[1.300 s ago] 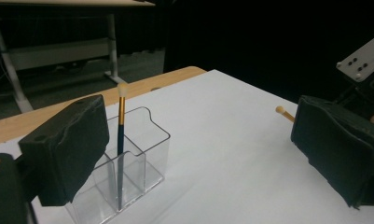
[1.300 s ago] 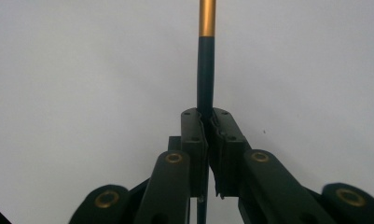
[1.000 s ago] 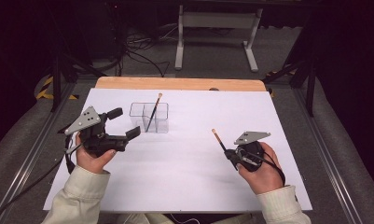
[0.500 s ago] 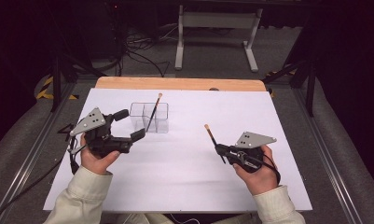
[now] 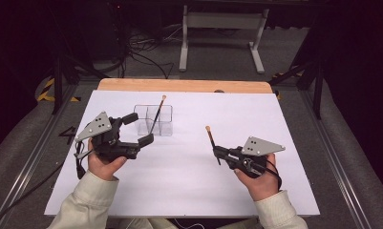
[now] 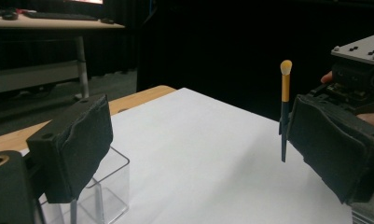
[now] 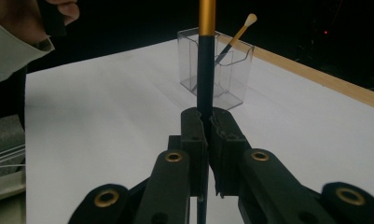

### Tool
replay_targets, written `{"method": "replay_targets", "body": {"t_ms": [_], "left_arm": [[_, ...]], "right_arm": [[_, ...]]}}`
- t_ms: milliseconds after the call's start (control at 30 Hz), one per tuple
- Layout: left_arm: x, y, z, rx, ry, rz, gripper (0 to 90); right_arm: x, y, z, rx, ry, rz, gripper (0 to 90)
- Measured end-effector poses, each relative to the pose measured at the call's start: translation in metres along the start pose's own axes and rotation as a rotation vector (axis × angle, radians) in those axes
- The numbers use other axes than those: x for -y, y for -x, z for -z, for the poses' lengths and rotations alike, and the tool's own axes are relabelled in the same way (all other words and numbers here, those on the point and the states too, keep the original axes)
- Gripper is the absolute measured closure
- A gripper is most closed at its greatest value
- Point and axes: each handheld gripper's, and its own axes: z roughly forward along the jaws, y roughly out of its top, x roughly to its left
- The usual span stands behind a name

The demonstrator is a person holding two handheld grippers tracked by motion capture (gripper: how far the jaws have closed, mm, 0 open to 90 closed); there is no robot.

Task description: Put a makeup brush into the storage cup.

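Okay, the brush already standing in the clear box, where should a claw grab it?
Grip the brush in the box on its dark handle above the clear box rim, coming from above. It leans with its pale tip up, so that stretch stands free of the walls.

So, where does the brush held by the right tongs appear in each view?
High view: the held brush is right of centre, tip toward the clear box.
Left gripper view: it stands upright at the right, box at the lower left.
Right gripper view: centre, in front of the box.
Shared landmark: the clear box.
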Motion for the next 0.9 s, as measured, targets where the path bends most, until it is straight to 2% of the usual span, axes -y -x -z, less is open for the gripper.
{"method": "replay_targets", "body": {"t_ms": [100, 367, 500, 633, 900], "left_arm": [[0.0, 0.002, -0.003, 0.013, 0.002, -0.004, 7.3], [0.0, 0.01, -0.01, 0.054, 0.013, -0.02, 7.6], [0.0, 0.013, -0.013, 0.067, 0.017, -0.023, 7.9], [0.002, 0.017, -0.019, 0.091, 0.016, -0.025, 7.7], [0.003, 0.021, -0.025, 0.107, 0.016, -0.031, 8.3]], "right_arm": [[0.001, -0.001, -0.001, -0.027, 0.046, -0.01, 84.9], [0.001, -0.005, -0.005, -0.067, 0.128, 0.004, 84.9], [0.001, -0.008, -0.008, -0.086, 0.148, 0.007, 84.9], [0.002, -0.01, -0.011, -0.083, 0.151, 0.009, 84.8], [0.003, -0.017, -0.018, -0.101, 0.189, -0.001, 84.8]]}}
